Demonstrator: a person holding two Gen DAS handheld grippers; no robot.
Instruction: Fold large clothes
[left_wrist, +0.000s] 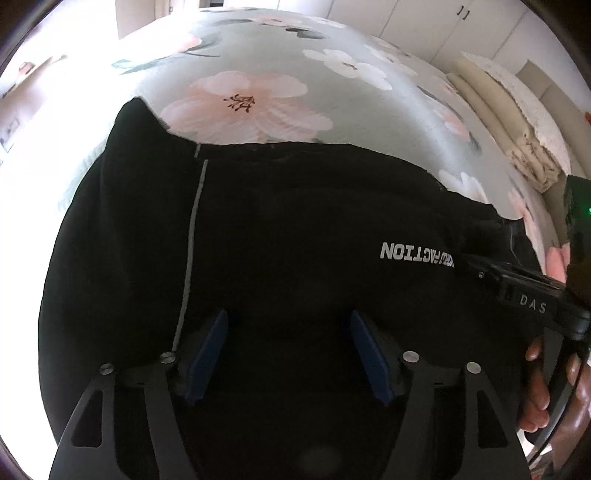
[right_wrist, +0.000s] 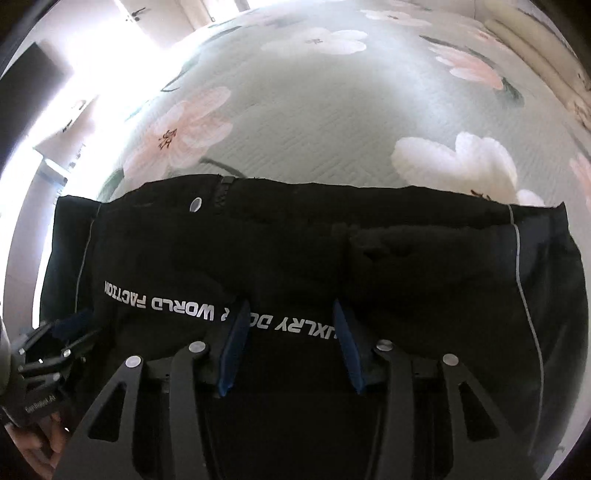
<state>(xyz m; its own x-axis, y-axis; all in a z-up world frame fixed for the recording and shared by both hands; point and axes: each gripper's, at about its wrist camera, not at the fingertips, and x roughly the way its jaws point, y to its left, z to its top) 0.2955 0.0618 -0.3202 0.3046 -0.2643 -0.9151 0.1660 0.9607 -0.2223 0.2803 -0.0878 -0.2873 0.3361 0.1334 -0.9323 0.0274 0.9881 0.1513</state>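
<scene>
Black garment (right_wrist: 295, 258) w/ white lettering, flat on floral bedspread (right_wrist: 314, 122), directly under both tools: left gripper (left_wrist: 288, 354) jaws apart, nothing between; right gripper (right_wrist: 288, 343) jaws apart over lettering, grip on cloth unclear.

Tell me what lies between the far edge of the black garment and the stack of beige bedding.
Only bare floral bedspread lies between the black garment and the beige bedding; the left wrist view shows it.
</scene>
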